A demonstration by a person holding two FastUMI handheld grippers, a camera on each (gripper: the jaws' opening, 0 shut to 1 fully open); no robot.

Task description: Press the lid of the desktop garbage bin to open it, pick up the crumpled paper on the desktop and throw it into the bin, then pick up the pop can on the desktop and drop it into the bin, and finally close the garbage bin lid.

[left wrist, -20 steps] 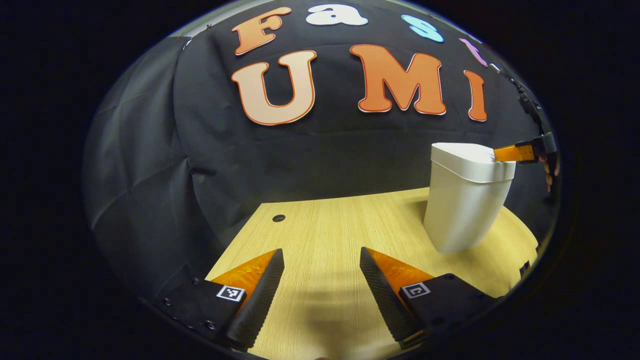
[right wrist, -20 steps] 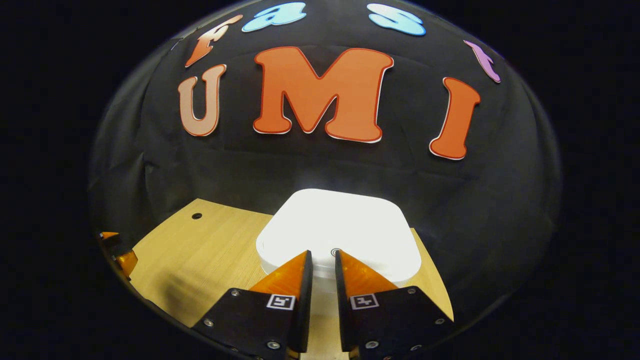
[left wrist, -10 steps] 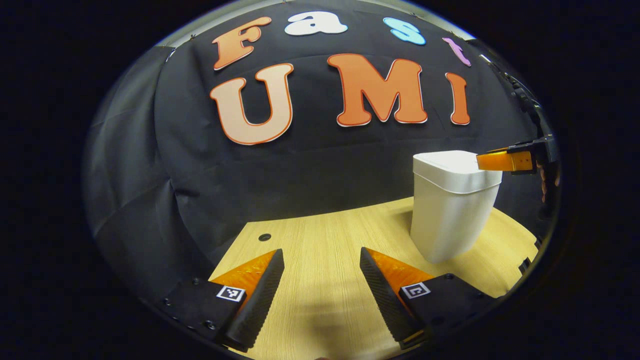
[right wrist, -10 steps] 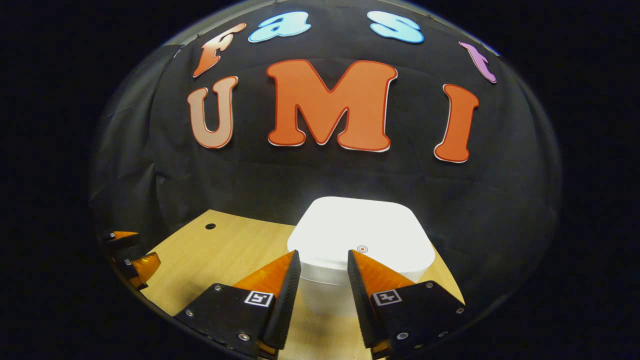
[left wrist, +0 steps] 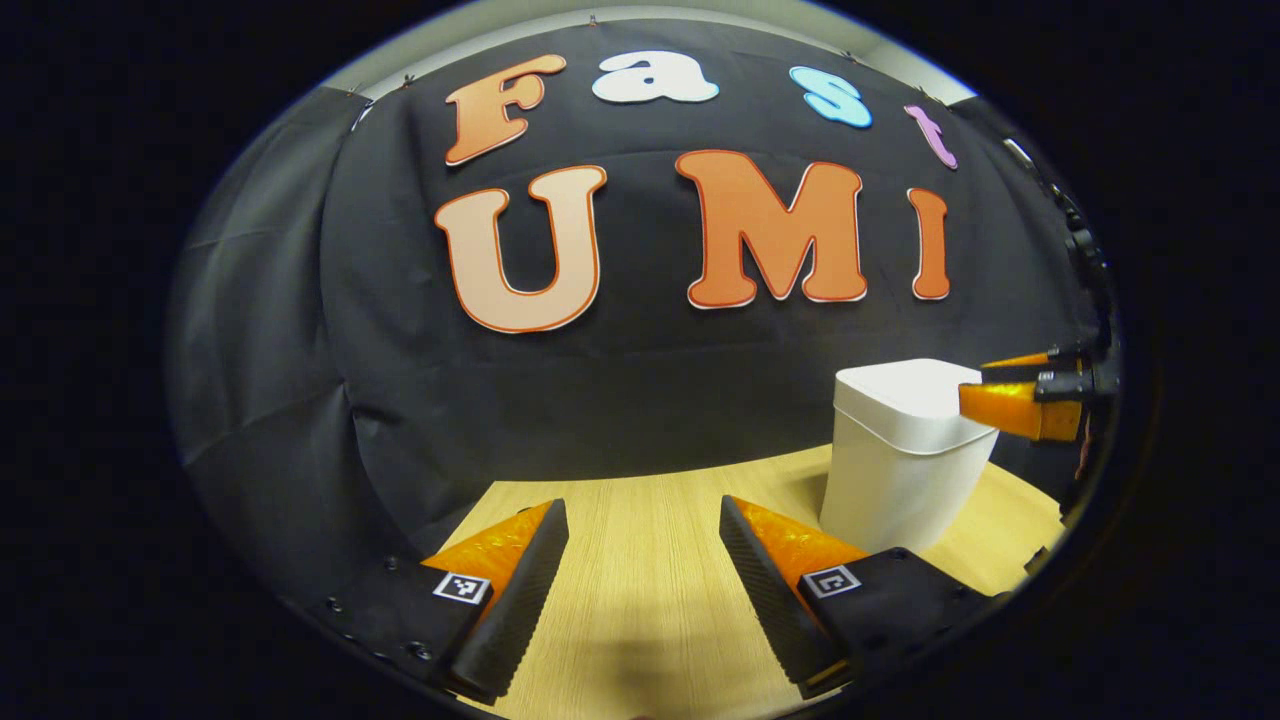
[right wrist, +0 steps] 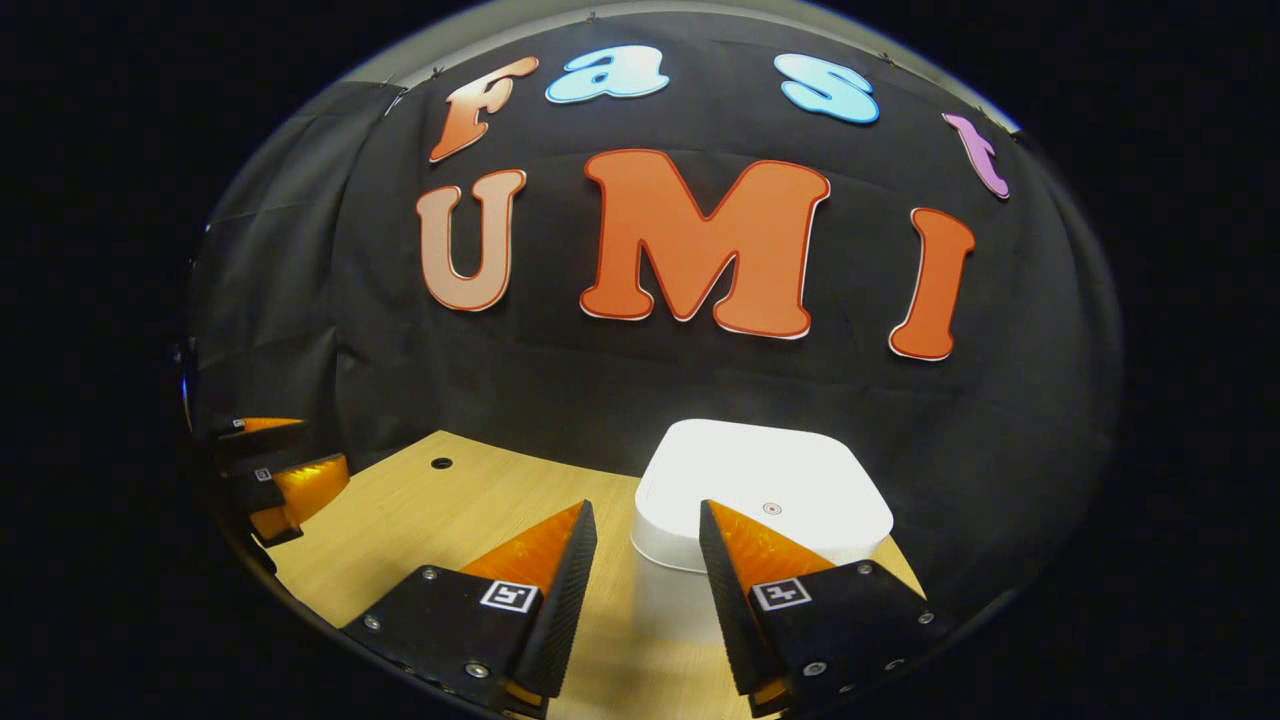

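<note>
A white garbage bin (left wrist: 905,455) stands on the wooden table (left wrist: 650,560) with its lid (right wrist: 765,485) down flat. In the right gripper view my right gripper (right wrist: 640,560) is open, a short way back from the bin's near edge, nothing between its fingers. In the left gripper view that gripper (left wrist: 1020,395) hovers beside the lid's right rim. My left gripper (left wrist: 640,570) is open over bare table, left of the bin, holding nothing; in the right gripper view the left gripper (right wrist: 275,470) sits at the far left.
The black cloth wall closes off the back of the table just behind the bin. A small round hole (right wrist: 441,463) marks the table's far left corner. The table's left edge (left wrist: 460,520) runs close beside my left gripper.
The right gripper opened from nearly shut and drew back from the lid, which stays down. The left gripper also pulled back a little, so the bin looks smaller and farther.
</note>
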